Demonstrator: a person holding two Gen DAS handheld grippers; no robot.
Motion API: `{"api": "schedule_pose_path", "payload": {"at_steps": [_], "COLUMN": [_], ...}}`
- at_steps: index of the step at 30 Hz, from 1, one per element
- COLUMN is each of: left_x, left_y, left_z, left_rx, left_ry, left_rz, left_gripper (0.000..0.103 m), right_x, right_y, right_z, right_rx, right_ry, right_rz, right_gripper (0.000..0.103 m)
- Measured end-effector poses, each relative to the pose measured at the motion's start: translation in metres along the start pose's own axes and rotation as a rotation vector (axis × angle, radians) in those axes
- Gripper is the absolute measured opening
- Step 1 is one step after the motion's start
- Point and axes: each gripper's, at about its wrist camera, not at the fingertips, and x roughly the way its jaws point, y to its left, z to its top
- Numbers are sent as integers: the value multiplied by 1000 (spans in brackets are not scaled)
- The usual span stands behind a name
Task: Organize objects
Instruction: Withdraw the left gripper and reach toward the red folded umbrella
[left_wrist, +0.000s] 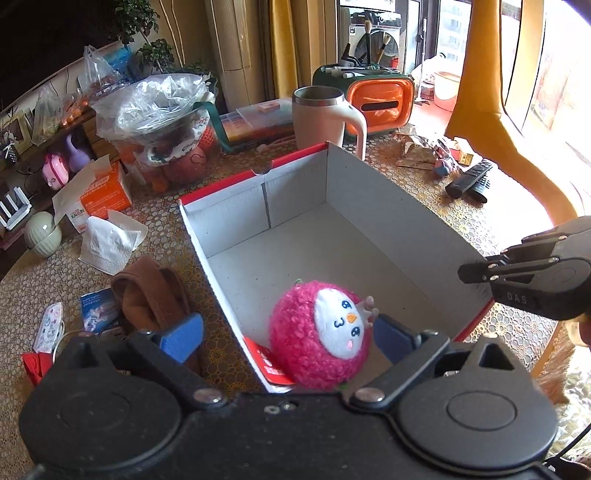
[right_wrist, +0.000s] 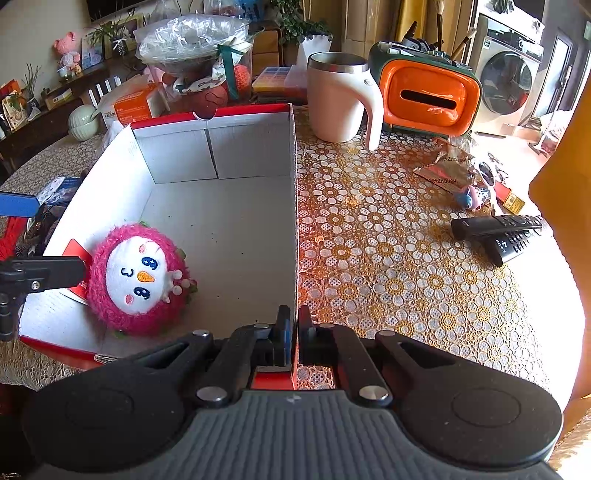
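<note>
Right wrist: floral tablecloth (right_wrist: 388, 236), possibly lace.

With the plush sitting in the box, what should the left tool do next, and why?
Probably lift the left tool up and out: it is open, the pink plush rests on the box floor, and the right tool clamps the wall, steadying it.

The right hand-held gripper (right_wrist: 294, 334) pinches the box (right_wrist: 296, 206) wall; a pink plush (right_wrist: 138, 278) lies inside.
</note>
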Motion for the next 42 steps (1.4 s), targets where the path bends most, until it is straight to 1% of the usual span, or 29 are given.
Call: {"api": "schedule_pose_path", "payload": {"at_steps": [11, 16, 18, 22, 25, 30, 33, 36, 42], "left_x": [-29, -40, -45, -50, -48, -38, -30, -24, -12], "left_y": [60, 91, 102, 125, 138, 155, 162, 173, 207], "left_z": [-37, -60, -70, -90, -103, -123, -132, -140, -148], "left_rx": [-99, -169, -201, -264, -287, -326, -325, -340, -408], "left_ry": [-14, -11, -20, -28, -24, -4, 4, 14, 12], "left_rz": [110, 147, 164, 183, 208, 221, 236, 257, 297], "left_gripper": [99, 100, 102, 103, 103, 103, 103, 103, 103], "right_x": [3, 4, 5, 7, 8, 9, 11, 12, 14], "right_y": [3, 3, 3, 4, 4, 4, 4, 4, 5], "right_z": [1, 2, 2, 3, 4, 5, 5, 6, 7], "right_rx": [-33, -37, -39, -46, -50, -51, -51, -51, -53], "right_ry": [11, 17, 20, 25, 28, 36, 40, 45, 48], "right_rz": [-15, -18, -19, -23, -25, -23, -25, -28, -31], "right_gripper": [3, 3, 3, 3, 3, 3, 3, 3, 3]}}
